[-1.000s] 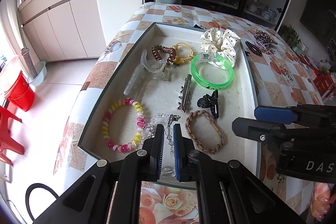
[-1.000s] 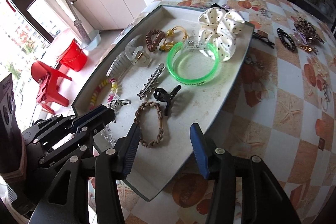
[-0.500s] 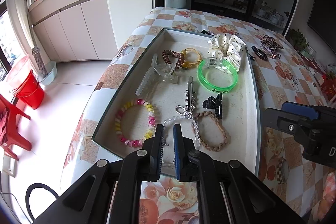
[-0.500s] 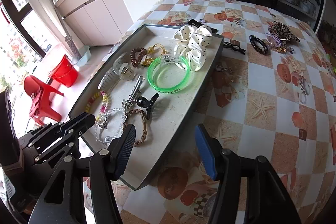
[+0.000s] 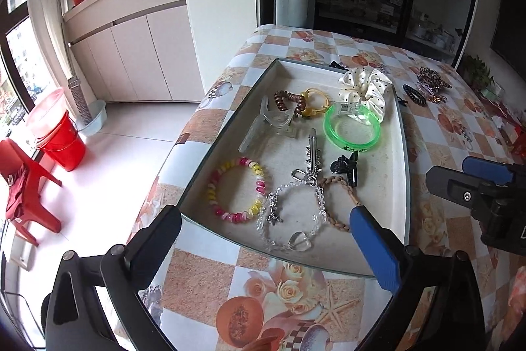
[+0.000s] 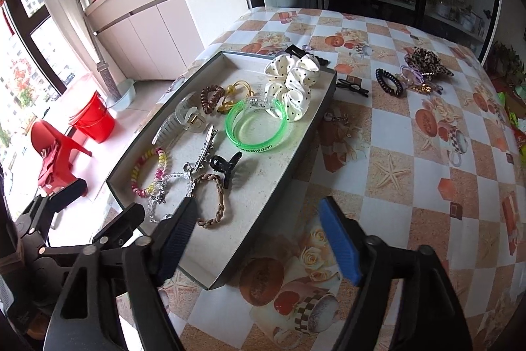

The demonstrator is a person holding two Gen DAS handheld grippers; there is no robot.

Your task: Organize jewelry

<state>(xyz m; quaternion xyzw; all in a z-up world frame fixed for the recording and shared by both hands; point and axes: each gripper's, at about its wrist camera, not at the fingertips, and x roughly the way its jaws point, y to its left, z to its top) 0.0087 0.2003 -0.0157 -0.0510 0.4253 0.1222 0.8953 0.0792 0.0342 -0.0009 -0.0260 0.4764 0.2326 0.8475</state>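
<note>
Both tongs are spread wide, holding nothing. Left tongs (image 5: 263, 239) hang over the clear bead bracelet (image 5: 294, 216) in the tray (image 5: 401, 153). Right tongs (image 6: 259, 239) sit beside it.

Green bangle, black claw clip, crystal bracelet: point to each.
Green bangle (image 5: 351, 144), left wrist view, near rim.
Black claw clip (image 6: 225, 167), right wrist view, body.
Crystal bracelet (image 5: 298, 244), left wrist view, clear heart bead.

A tray (image 5: 402, 160) sits on the bench (image 6: 411, 173) near its left edge. In the tray, a scrunchie (image 5: 365, 87) lies at the far end, a bangle (image 5: 351, 129) just before it, and a claw clip (image 5: 266, 124) to the bangle's left. At the near end a beaded bracelet (image 5: 235, 189), a crystal bracelet (image 5: 291, 219) and a braided bracelet (image 5: 338, 203) lie side by side. More hair ties (image 6: 389, 83) lie on the bench, right of the tray.
</note>
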